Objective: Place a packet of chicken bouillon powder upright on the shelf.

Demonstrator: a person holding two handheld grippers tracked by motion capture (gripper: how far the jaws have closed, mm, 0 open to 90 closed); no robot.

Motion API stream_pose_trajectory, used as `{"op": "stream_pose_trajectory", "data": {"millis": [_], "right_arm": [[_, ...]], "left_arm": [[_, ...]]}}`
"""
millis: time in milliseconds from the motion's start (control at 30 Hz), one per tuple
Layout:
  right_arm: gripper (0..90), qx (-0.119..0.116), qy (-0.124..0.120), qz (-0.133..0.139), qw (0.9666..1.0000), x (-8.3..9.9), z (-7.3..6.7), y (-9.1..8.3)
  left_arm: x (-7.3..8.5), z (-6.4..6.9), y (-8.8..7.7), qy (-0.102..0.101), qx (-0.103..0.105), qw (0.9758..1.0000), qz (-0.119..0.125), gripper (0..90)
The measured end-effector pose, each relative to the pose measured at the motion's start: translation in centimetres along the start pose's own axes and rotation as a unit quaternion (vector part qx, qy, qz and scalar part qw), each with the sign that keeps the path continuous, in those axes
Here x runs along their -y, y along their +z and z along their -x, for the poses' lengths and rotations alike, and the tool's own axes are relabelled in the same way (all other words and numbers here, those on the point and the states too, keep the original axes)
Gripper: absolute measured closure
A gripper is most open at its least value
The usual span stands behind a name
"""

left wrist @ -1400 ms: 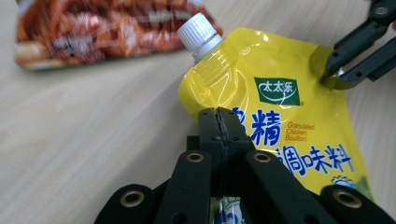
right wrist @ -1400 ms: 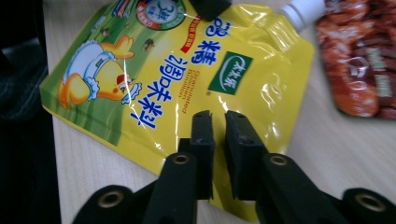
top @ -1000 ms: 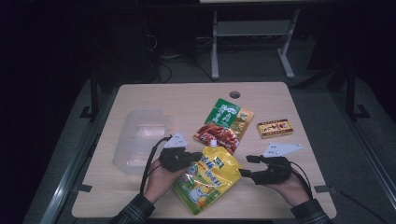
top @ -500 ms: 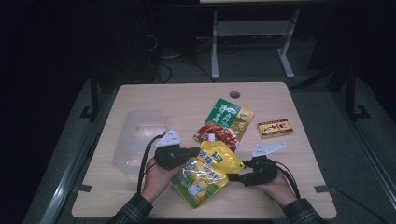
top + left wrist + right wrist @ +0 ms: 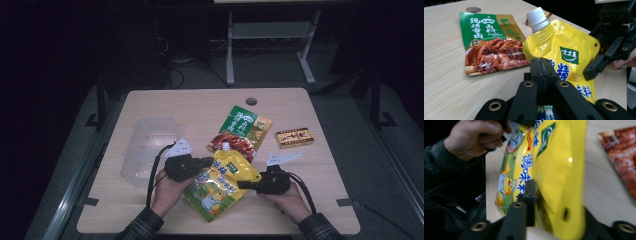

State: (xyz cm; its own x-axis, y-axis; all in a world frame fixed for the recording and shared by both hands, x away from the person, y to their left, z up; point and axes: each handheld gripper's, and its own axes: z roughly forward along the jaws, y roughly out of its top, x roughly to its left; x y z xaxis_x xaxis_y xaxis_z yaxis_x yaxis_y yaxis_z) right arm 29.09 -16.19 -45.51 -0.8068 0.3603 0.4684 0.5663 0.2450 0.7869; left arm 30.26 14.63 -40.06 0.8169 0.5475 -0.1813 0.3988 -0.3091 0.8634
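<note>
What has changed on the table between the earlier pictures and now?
The right gripper moved in toward the yellow spout pouch; its jaws have just been closing and now clamp the pouch's right edge. The left gripper stays shut on the pouch. The green sauce packet, small box and clear container stayed put.

A yellow spouted pouch [image 5: 220, 182] with a white screw cap, printed with a cartoon chick, lies tilted on the table.

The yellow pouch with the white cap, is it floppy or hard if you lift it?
Probably floppy: the yellow pouch bends and creases between the left tongs and the right tongs, which have just been closing on its edge. Its shiny film may be slippery. The white cap looks like the only hard part.
</note>
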Motion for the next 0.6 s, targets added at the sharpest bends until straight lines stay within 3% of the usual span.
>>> {"op": "stream_pose_trajectory", "data": {"millis": [133,400,600], "right_arm": [[89.2,-0.005,-0.016,0.014,0.9998,-0.6,-0.3,-0.6],[90.0,0.0,-0.066,0.004,0.9978,-2.4,-0.9,-1.4],[90.0,0.006,-0.102,-0.012,0.9947,-3.5,-1.5,-1.6]], "left_arm": [[0.0,0.0,-0.1,-0.002,0.002,1.0,0.008,90.0],[0.0,0.2,-0.9,-0.001,0.006,0.9997,0.025,89.4],[0.0,0.1,-1.4,0.005,-0.009,0.9997,0.022,82.3]]}}
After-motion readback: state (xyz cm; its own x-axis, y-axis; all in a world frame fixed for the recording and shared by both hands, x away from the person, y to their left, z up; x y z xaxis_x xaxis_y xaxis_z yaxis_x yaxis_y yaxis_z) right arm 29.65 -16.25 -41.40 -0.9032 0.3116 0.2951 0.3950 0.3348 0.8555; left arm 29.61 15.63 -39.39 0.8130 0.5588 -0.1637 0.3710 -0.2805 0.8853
